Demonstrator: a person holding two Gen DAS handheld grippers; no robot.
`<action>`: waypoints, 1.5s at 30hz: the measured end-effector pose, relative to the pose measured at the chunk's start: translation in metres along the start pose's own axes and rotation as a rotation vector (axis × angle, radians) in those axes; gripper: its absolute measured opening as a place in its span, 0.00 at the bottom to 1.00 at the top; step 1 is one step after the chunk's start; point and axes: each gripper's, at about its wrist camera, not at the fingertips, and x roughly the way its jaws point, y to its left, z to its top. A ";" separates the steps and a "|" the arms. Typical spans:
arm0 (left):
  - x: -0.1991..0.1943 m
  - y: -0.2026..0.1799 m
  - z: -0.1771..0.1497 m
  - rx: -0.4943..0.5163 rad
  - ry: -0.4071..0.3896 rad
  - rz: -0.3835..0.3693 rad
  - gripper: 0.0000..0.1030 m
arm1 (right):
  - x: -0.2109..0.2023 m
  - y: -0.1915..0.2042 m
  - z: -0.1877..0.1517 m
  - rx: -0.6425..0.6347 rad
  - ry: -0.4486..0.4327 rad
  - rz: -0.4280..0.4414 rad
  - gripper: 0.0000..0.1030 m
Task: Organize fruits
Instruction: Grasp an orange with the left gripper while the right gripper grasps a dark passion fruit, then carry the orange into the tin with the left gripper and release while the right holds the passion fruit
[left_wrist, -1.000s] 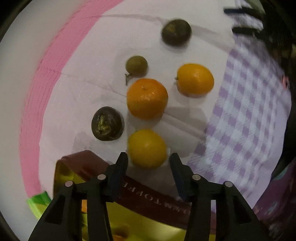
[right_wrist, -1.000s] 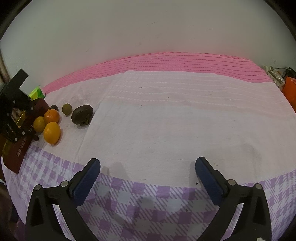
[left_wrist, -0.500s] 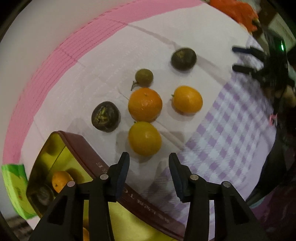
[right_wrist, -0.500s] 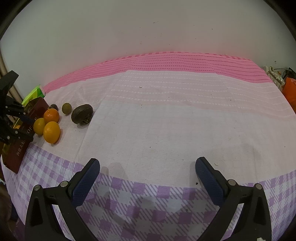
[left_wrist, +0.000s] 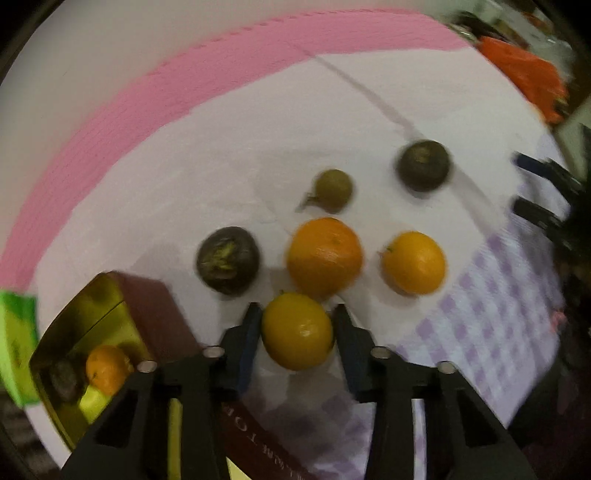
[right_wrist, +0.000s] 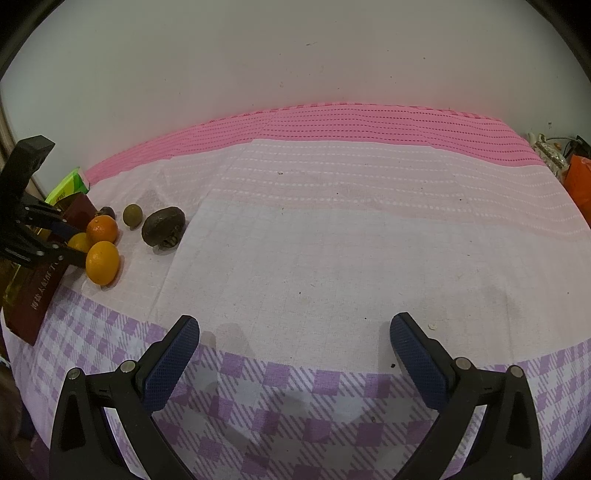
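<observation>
Left claw: we see the left claw (left_wrist: 297, 325) just closing in on the smooth round yellow citrus fruit (left_wrist: 297, 331), pads at its sides.
Around it: a larger orange mandarin (left_wrist: 325, 254) touches it behind; a wrinkled dark brown fruit (left_wrist: 228, 259) lies near.
Box: the gold-lined maroon box (left_wrist: 147, 314) sits just beside it.
Right claw: the right claw (right_wrist: 293, 347) is spread wide over the checked cloth (right_wrist: 295, 424), empty.

Five fruits (left_wrist: 325, 254) clustered on the cloth (right_wrist: 332, 240), box (left_wrist: 122, 332) beside them holding more fruit (left_wrist: 107, 369)

Plain pale wall (right_wrist: 295, 66) behind a cloth-covered table (right_wrist: 332, 240) — pink, white, purple-checked
</observation>
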 end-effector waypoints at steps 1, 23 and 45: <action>-0.002 0.000 -0.004 -0.040 -0.018 -0.004 0.37 | 0.000 0.000 0.000 -0.002 0.001 -0.002 1.00; -0.107 -0.079 -0.108 -0.466 -0.376 -0.098 0.37 | 0.028 0.081 0.060 -0.258 -0.023 0.170 0.55; -0.125 -0.055 -0.135 -0.561 -0.425 0.079 0.37 | 0.045 0.079 0.040 -0.205 -0.022 0.062 0.37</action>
